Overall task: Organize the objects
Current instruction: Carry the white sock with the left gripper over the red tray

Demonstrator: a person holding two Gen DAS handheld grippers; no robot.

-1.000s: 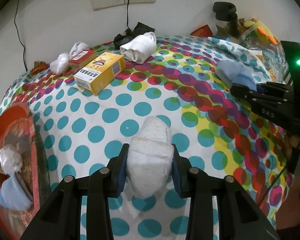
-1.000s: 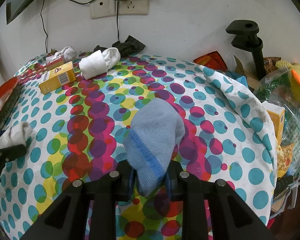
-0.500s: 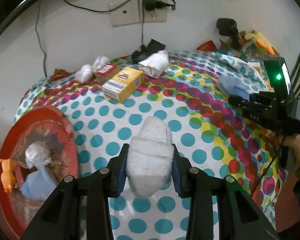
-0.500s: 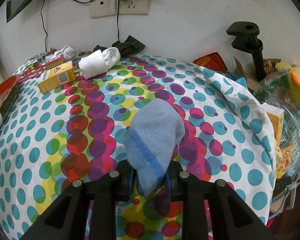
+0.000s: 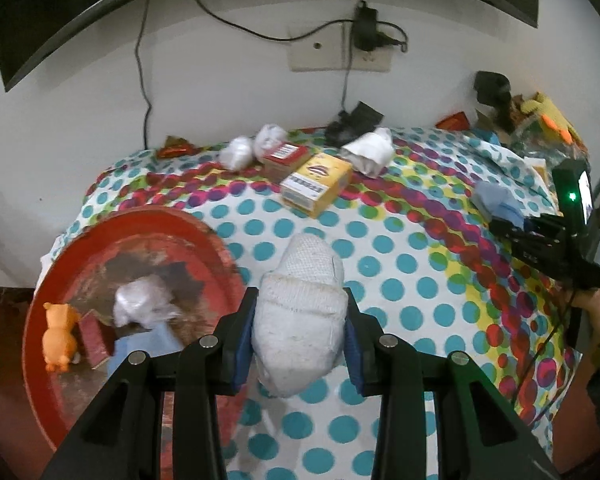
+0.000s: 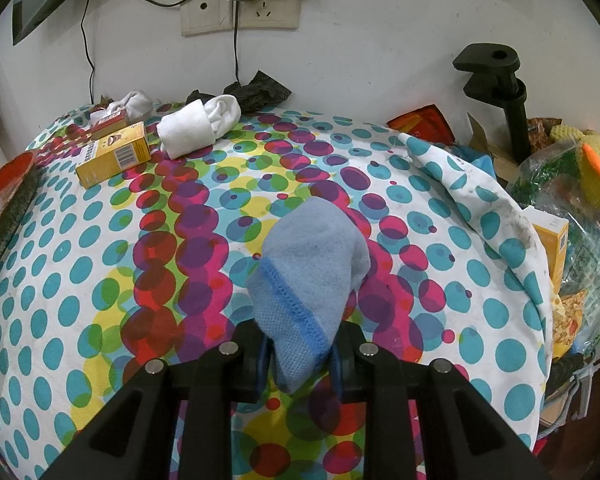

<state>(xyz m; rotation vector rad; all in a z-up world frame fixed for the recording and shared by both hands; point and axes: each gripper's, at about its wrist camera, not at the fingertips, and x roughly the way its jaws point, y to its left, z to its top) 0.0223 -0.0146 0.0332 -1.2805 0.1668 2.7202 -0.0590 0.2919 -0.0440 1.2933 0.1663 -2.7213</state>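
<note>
Here the left gripper (image 5: 299, 334) pinches a rolled white sock (image 5: 300, 312) just right of the red tray (image 5: 60, 260), while the right gripper (image 6: 298, 346) clamps a light-blue sock (image 6: 308, 276) over the dotted tablecloth (image 6: 100, 240).

No lettering can be read with certainty: the yellow cardboard box (image 6: 114, 154) on the far left of the table shows a barcode and blurred print, and the red-and-white small box (image 5: 287, 155) beyond it carries illegible markings
</note>
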